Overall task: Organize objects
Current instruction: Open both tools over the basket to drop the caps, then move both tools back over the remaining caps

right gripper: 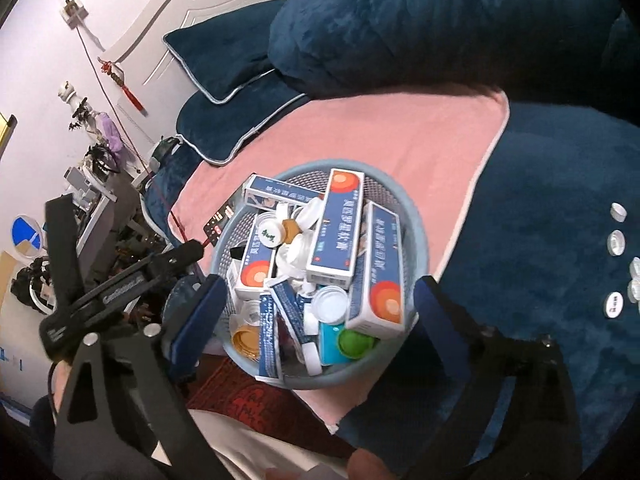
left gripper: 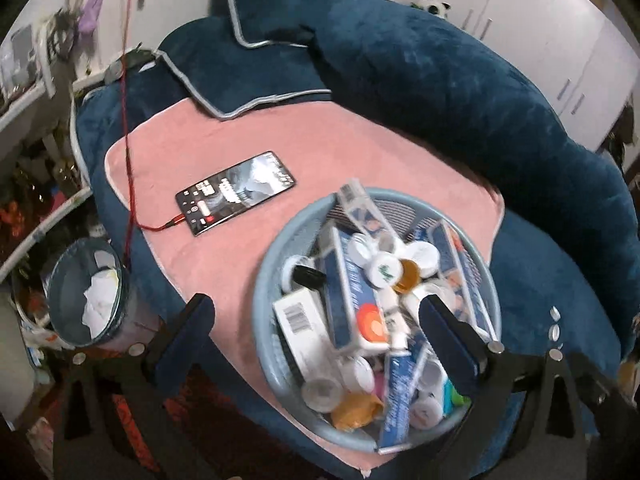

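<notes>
Left wrist view. Best to choose one item lying on top of the pile, for example a blue and white box (left gripper: pixel 352 300), and to come down straight, so that the neighbours do not slide. Left gripper (left gripper: pixel 316 320) released, jaws wide apart, nothing held. Basket (left gripper: pixel 264 280) full of boxes, tubes and small jars, resting on the pink towel (left gripper: pixel 320 136) of the bed. Right fingertip already above the basket's contents, left fingertip outside the rim, over the towel. Phone (left gripper: pixel 236 194) on the towel, well apart from the jaws.

Right wrist view. Better to narrow the opening first, then to grasp a box across its short side. Right gripper (right gripper: pixel 316 312) also released and empty, hovering above the near part of the basket (right gripper: pixel 416 216), both fingertips about at the rim, the pile between them. Box with orange circle (right gripper: pixel 376 276) near the right fingertip. Several white caps (right gripper: pixel 616 242) in a row on the blue blanket (right gripper: pixel 540 200), to the right, apart from the jaws.
</notes>
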Demonstrator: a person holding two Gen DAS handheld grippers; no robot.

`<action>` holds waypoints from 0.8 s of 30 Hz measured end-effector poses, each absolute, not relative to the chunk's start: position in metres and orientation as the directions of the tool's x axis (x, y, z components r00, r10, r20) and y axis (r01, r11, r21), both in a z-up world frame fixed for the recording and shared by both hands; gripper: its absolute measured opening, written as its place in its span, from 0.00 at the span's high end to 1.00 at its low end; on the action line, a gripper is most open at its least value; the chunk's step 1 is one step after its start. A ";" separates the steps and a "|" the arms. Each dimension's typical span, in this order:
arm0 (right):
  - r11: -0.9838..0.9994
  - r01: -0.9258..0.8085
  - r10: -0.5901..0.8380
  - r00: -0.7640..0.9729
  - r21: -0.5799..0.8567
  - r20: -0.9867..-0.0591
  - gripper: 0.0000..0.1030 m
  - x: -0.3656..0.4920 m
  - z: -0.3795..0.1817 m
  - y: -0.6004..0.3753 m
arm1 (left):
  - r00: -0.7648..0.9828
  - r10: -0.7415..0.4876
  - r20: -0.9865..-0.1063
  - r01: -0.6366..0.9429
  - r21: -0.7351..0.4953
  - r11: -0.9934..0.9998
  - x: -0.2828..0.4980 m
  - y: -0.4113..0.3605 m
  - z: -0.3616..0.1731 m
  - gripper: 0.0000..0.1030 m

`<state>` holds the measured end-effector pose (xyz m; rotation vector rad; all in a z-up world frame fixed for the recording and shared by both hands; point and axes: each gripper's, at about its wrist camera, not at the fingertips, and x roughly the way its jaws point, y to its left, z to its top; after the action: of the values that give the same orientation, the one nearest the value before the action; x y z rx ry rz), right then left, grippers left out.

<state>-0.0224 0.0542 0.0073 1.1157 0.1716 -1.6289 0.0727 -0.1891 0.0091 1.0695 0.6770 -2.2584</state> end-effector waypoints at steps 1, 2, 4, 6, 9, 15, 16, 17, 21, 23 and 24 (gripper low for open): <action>-0.396 0.820 -0.685 0.037 0.414 -0.728 0.03 -0.024 0.008 0.057 | -0.538 -0.256 -0.803 0.649 -0.201 -0.734 0.071 -0.184 0.012 0.01; -0.404 0.818 -0.683 0.029 0.410 -0.730 0.02 -0.026 0.009 0.061 | -0.538 -0.254 -0.803 0.642 -0.196 -0.741 0.069 -0.179 0.013 0.01; -0.420 0.812 -0.679 0.014 0.404 -0.734 0.00 -0.031 0.010 0.068 | -0.541 -0.252 -0.802 0.628 -0.186 -0.756 0.065 -0.167 0.017 0.01; -0.433 0.806 -0.680 0.003 0.405 -0.733 0.00 -0.037 0.012 0.077 | -0.548 -0.247 -0.799 0.610 -0.179 -0.772 0.059 -0.155 0.021 0.01; -0.458 0.797 -0.675 -0.025 0.392 -0.738 0.00 -0.049 0.013 0.094 | -0.556 -0.228 -0.799 0.573 -0.171 -0.801 0.048 -0.132 0.024 0.01; -0.518 0.774 -0.651 -0.082 0.364 -0.754 0.00 -0.080 0.012 0.139 | -0.605 -0.158 -0.780 0.478 -0.197 -0.856 0.021 -0.077 0.024 0.01; -0.530 0.768 -0.648 -0.093 0.360 -0.756 0.00 -0.087 0.011 0.149 | -0.615 -0.150 -0.774 0.454 -0.193 -0.870 0.016 -0.065 0.025 0.01; -0.540 0.762 -0.646 -0.103 0.358 -0.756 0.00 -0.092 0.011 0.158 | -0.622 -0.143 -0.770 0.429 -0.183 -0.884 0.012 -0.055 0.026 0.01; -0.586 0.732 -0.632 -0.145 0.347 -0.761 0.00 -0.121 0.008 0.202 | -0.643 -0.067 -0.763 0.313 -0.182 -0.932 -0.013 -0.011 0.027 0.01; -0.616 0.717 -0.613 -0.174 0.327 -0.771 0.00 -0.136 0.005 0.222 | -0.648 -0.050 -0.760 0.291 -0.187 -0.938 -0.023 0.006 0.026 0.01; -0.631 0.707 -0.602 -0.187 0.319 -0.776 0.00 -0.144 0.002 0.232 | -0.652 -0.041 -0.757 0.279 -0.189 -0.941 -0.028 0.015 0.025 0.01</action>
<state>-0.1436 0.2316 0.0023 1.1861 0.1388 -1.9213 -0.0283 0.0148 0.0249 1.2123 0.4342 -2.6685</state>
